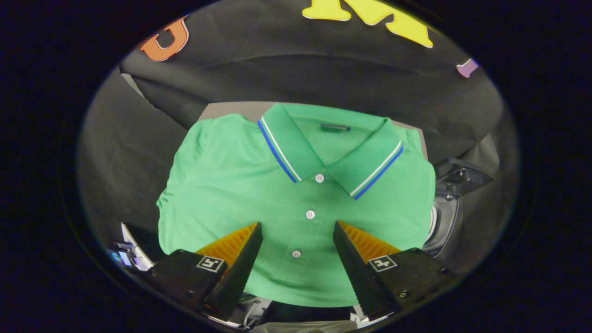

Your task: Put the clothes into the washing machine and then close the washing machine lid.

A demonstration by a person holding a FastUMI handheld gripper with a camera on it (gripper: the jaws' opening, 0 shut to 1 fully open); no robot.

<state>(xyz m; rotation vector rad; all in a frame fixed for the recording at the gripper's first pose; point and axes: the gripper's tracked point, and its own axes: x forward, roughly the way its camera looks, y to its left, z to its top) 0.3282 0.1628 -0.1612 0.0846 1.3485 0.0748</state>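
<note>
Polo shirt (231, 185) is lying spread flat, front up, on a pale surface (231, 110) whose bare strip is peeking out beyond the collar, and you are looking down on it along the fingers. Going from the left: the left sleeve (185, 152) is bunching into soft folds, which tells you the knit is light, limp and unlikely to slip, so it will probably drape and trail rather than hold its shape when you lift it. Moving toward the middle, the button placket (310, 214) is running straight between the fingers, and the striped collar (286, 138) is lying beyond them; that thicker, doubled fabric is looking like the firmest place to pinch, though a fold gathered from the chest would also do. The gripper (298, 233) is standing wide apart above the lower chest, with the fingers (240, 259) holding nothing; whether the tips are brushing the cloth you cannot tell. Further right, just beside the shirt's right edge, what is likely the washing machine (446, 217) is showing a dark rim and a raised dark flap, so you are judging the carry to be a short one, with the lid left to shut afterwards.
</note>
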